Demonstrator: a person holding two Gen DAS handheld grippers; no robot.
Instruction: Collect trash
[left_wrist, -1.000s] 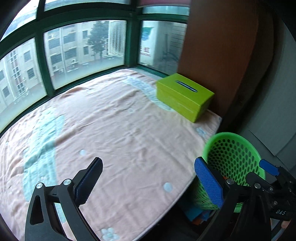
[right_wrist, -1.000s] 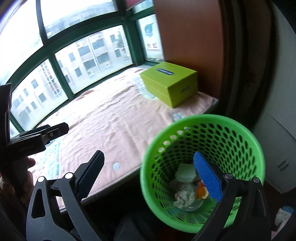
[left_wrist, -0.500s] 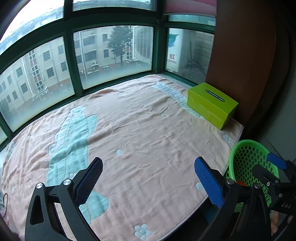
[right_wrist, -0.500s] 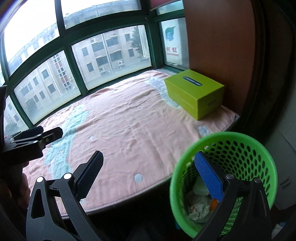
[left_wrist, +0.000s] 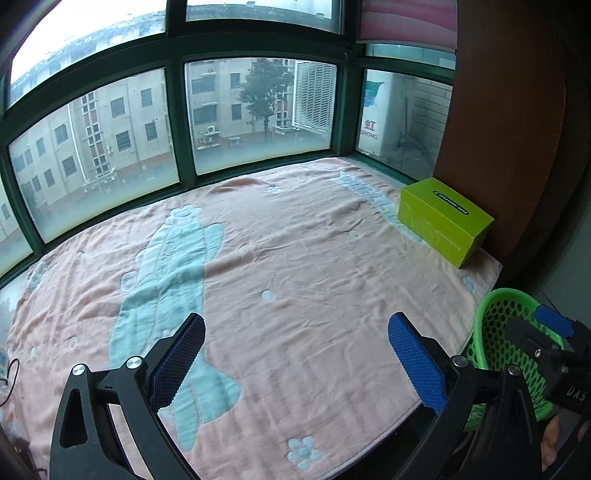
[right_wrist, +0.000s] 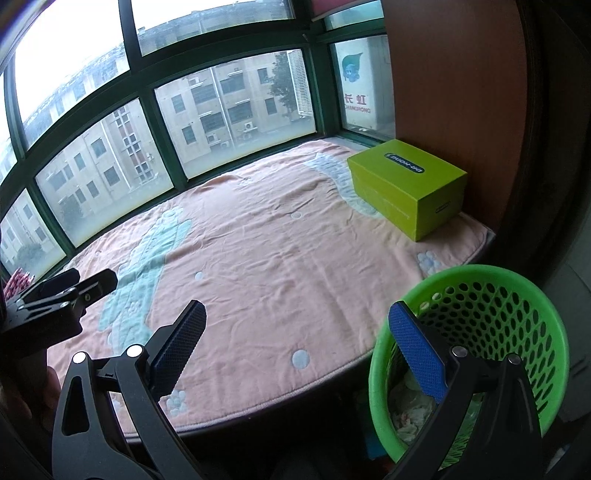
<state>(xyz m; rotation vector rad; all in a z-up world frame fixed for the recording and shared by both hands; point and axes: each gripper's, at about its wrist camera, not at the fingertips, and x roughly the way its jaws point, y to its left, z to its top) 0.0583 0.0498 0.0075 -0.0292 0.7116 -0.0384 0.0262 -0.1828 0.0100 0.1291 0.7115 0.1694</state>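
My left gripper (left_wrist: 295, 354) is spread wide and holds nothing. It hangs over the pink blanket (left_wrist: 295, 258), near the front edge. My right gripper (right_wrist: 295, 347) is spread wide too, and it is empty as well. Its right finger (right_wrist: 417, 358) sits in front of the near rim of the green basket (right_wrist: 517, 291). Its left finger is over the blanket.

The trash (right_wrist: 410, 406) is down inside the basket. It looks like crumpled white paper, seen low between the rim and my right finger. I cannot tell what else is in there. The basket stands below the blanket's edge, at the right corner, apart from my fingers.

From the left view, the basket (left_wrist: 495, 317) is off to the right, and my right gripper (left_wrist: 554, 332) pokes in front of it. From the right view, my left gripper (right_wrist: 70, 291) is at the far left, over the blanket. Part of my hand shows under it, but it is dark and blurry.

A green box (right_wrist: 406, 188) sits on the far right corner of the blanket, well apart from both grippers.
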